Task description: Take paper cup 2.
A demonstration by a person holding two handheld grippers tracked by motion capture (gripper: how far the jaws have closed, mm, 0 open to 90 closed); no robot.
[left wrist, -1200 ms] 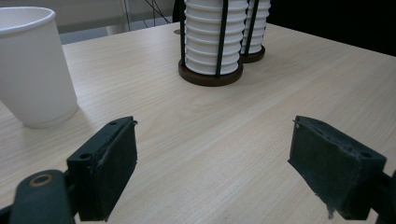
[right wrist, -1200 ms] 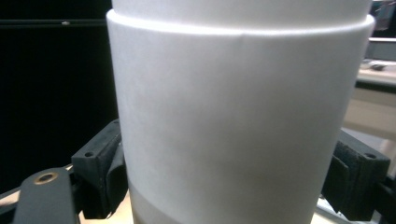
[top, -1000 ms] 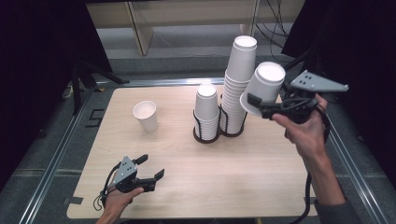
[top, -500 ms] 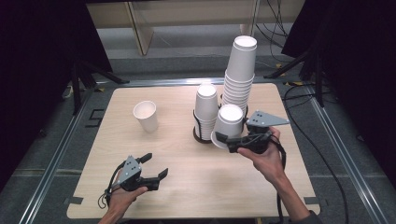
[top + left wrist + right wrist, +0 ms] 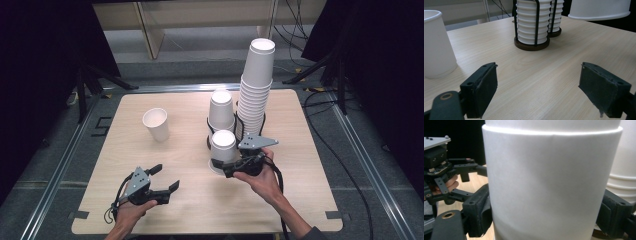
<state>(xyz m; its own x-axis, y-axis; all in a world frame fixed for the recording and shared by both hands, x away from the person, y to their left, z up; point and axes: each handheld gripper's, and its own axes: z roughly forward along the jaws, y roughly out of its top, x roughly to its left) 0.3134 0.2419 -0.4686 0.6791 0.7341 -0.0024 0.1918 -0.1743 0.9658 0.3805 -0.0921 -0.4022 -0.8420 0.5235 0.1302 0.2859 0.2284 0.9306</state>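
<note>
My right gripper (image 5: 222,167) is shut on a white paper cup (image 5: 223,145) held mouth down, low over the table just in front of the two cup holders. In the right gripper view the cup (image 5: 549,185) sits between both black jaws. A short stack of cups (image 5: 221,111) and a tall stack (image 5: 256,85) stand in black wire holders at the back centre. One single cup (image 5: 156,124) stands upright at the back left. My left gripper (image 5: 165,177) rests open near the front left edge, nothing between its jaws (image 5: 539,92).
The wooden table (image 5: 310,200) has bare room at the front and right. In the left gripper view the single cup (image 5: 437,45) is close on the left, and the short stack's holder (image 5: 531,22) stands ahead. Dark floor and cables surround the table.
My right hand has come down and leftward with the cup, from beside the tall stack to low in front of the holders. The left gripper has kept still.
</note>
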